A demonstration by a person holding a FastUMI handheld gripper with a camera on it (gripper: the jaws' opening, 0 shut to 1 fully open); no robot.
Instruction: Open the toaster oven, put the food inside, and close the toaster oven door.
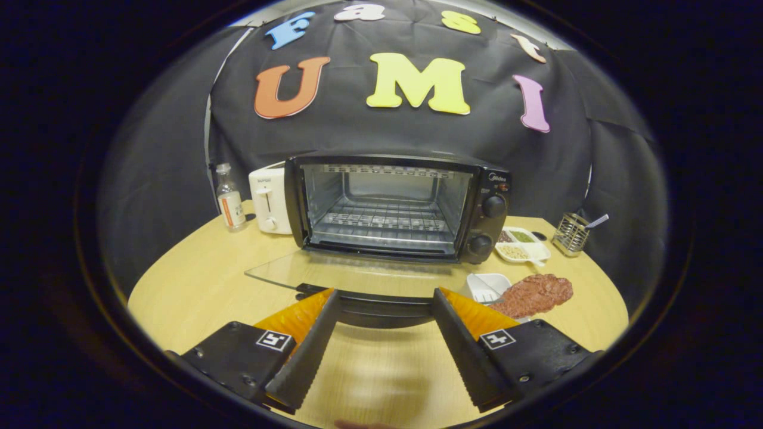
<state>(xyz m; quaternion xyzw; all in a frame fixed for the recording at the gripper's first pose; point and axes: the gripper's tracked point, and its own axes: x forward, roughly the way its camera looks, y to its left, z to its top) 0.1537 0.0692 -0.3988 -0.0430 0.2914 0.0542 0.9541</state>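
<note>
My gripper (pixel 384 301): the fingers stand wide apart and hold nothing. They point level toward the oven, low above the table, so I judge my hand is held flat and a little back from the door.

Table (pixel 197 286): round, light wood. Its near edge is under my fingers, and bare wood lies between them.

Door handle (pixel 381 310): dark bar just ahead of my fingertips, between them and not touched.

Glass door (pixel 357 275): it lies fully down and flat over the table, so the way in is free. I judge that the opening step is done.

Food (pixel 534 294): a reddish-brown piece like meat, on a white dish (pixel 486 285) toward the right edge of the table, just beyond my right finger. It is not yet in the oven; I think it waits there for an easy reach.

Toaster oven (pixel 396 205): at the back middle of the table, with only a wire rack (pixel 384 220) inside.

Behind, left: a white toaster (pixel 269 199) touching the oven's side, then a small bottle (pixel 229 199).

Behind, right: a divided tray (pixel 521 243), and a wire holder (pixel 571 233) near the far right edge.
</note>
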